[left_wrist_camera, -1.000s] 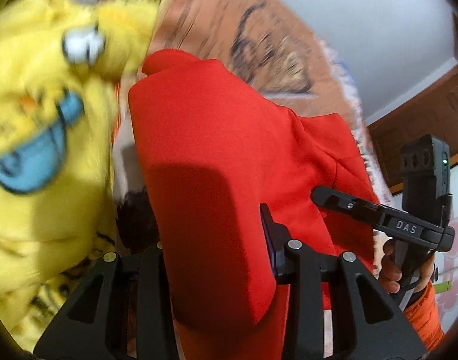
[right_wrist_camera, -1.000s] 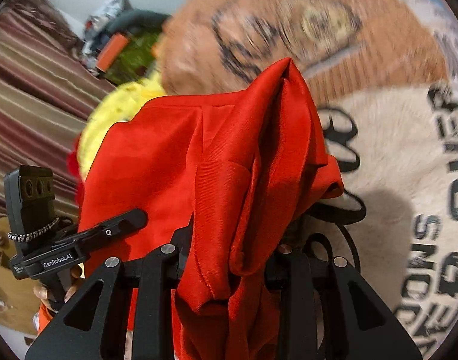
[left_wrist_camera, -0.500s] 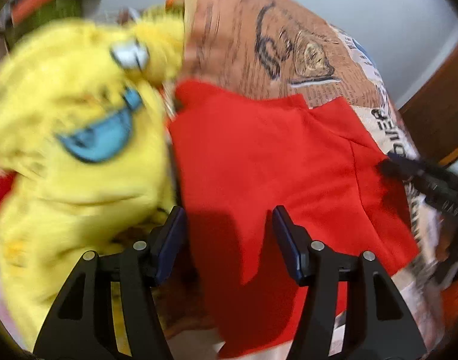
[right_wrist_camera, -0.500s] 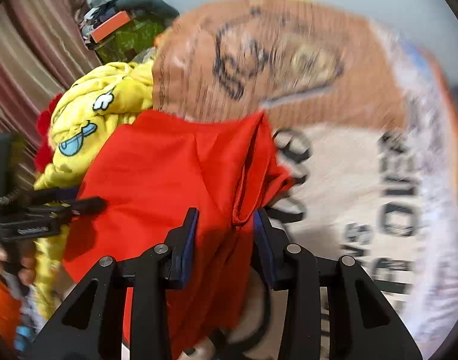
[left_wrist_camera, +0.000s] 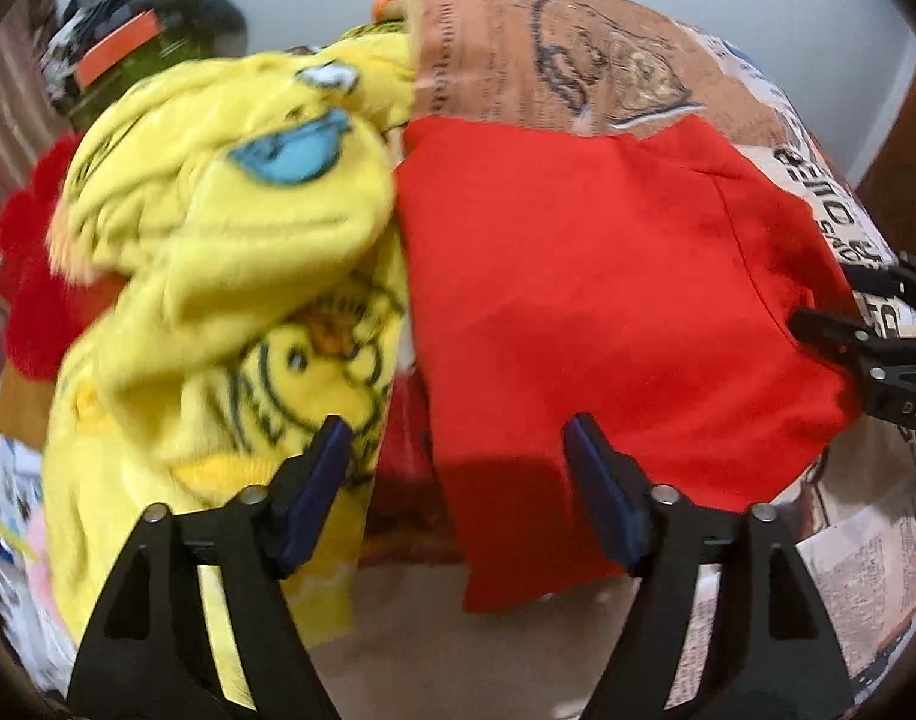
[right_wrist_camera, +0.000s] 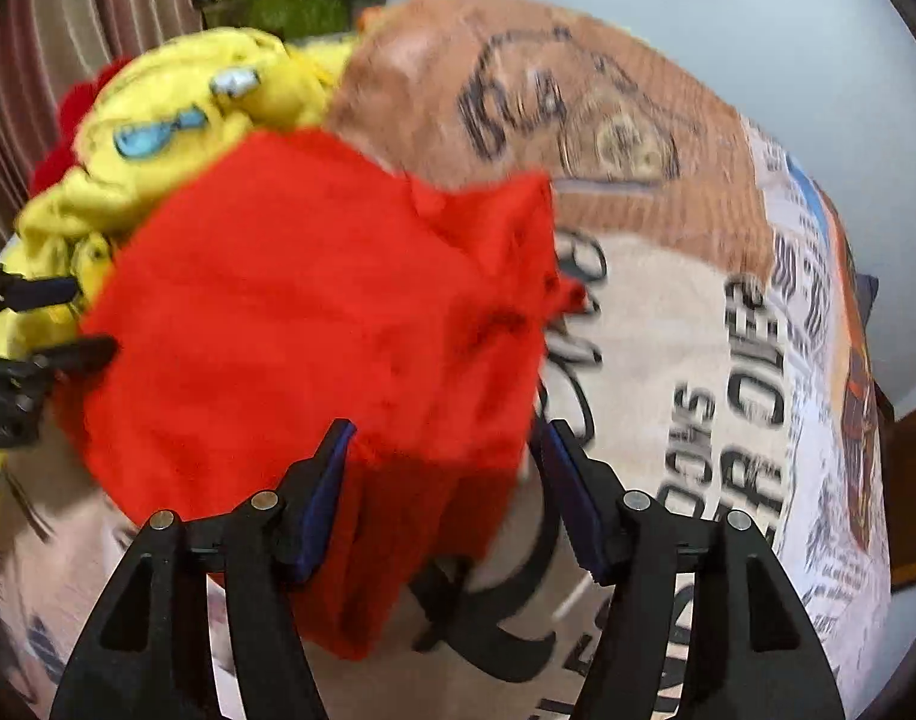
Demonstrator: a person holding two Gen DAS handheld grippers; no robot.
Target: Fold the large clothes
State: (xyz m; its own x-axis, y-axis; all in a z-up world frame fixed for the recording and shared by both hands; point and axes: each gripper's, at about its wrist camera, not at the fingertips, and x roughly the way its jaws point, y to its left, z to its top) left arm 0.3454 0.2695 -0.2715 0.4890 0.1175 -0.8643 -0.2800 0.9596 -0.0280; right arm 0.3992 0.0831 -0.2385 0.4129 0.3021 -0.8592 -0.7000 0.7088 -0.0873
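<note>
Both wrist views look steeply down, close, sharing the somewhat blurred red garment (left_wrist_camera: 608, 300).

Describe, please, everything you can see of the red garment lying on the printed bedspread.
The red garment is plain, bright red, of soft matte knit-looking cloth, with a seam running down its right part. It lies folded and mostly flat on the printed bedspread, its left edge against the yellow cartoon-print blanket, its near edge hanging unevenly. The left gripper and right gripper have just been opening; cloth lies between their spread jaws, but the pads do not press on it.
</note>
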